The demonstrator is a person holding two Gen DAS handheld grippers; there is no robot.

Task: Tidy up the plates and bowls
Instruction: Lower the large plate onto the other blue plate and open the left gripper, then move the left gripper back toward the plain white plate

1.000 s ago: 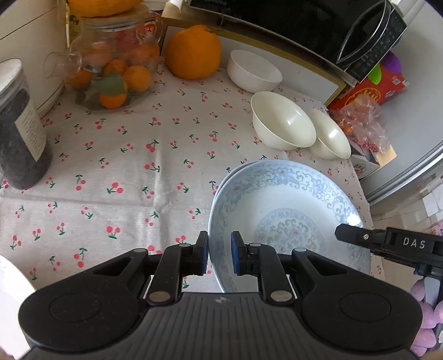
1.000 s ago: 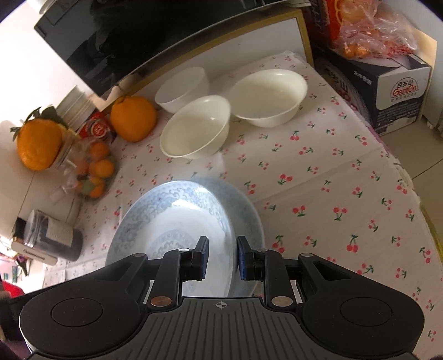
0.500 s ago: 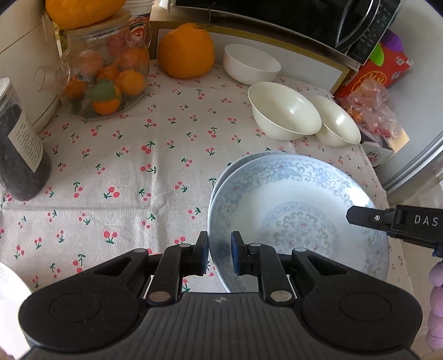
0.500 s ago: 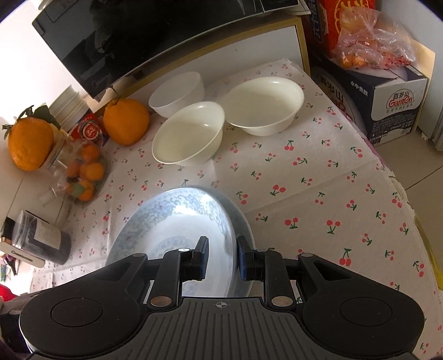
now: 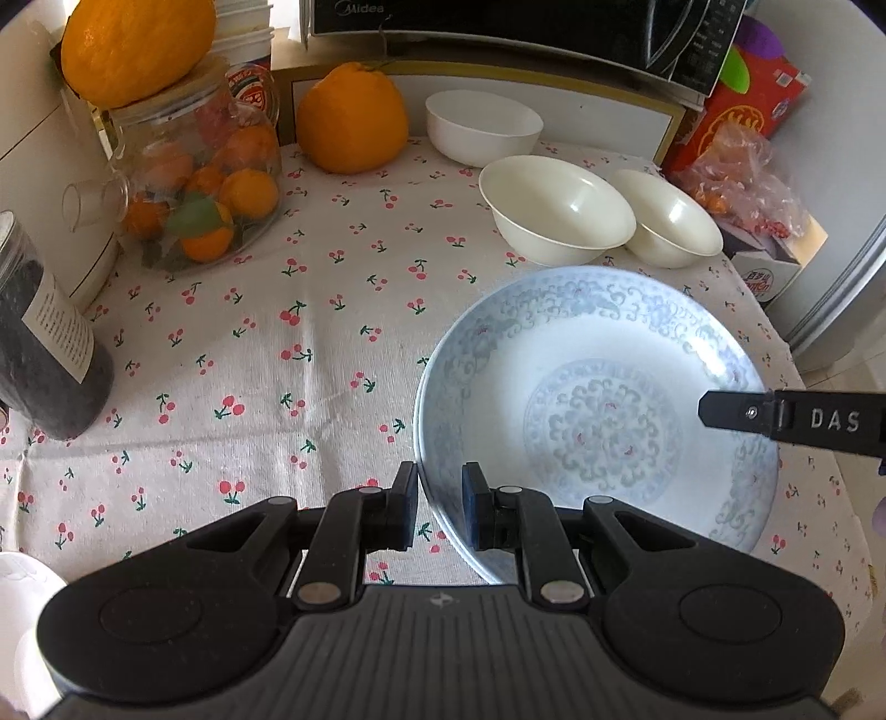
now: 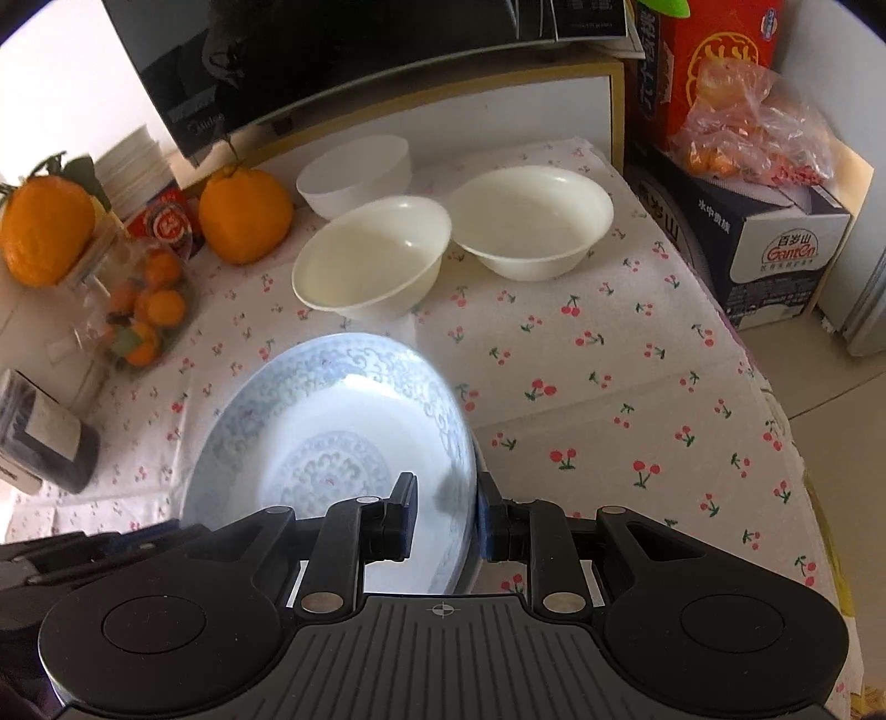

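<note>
A blue-patterned plate [image 5: 598,410] is held over the cherry-print cloth, and a second rim shows just under its left edge. My left gripper [image 5: 438,507] is shut on its near-left rim. My right gripper [image 6: 443,518] is shut on the plate's right rim [image 6: 332,443], and its finger [image 5: 775,418] shows across the plate in the left wrist view. Two cream bowls [image 5: 556,216] [image 5: 673,219] and a white bowl [image 5: 482,127] stand behind the plate.
A large orange [image 5: 351,119], a glass jar of small oranges [image 5: 199,183] and a dark jar [image 5: 39,343] stand at the left. A microwave [image 5: 498,22] runs along the back. Boxes and a bag of fruit [image 6: 747,133] crowd the right edge.
The plate has risen and levelled in both grippers, and now covers the plate under it almost fully. Both grippers have kept their hold on its rim.
</note>
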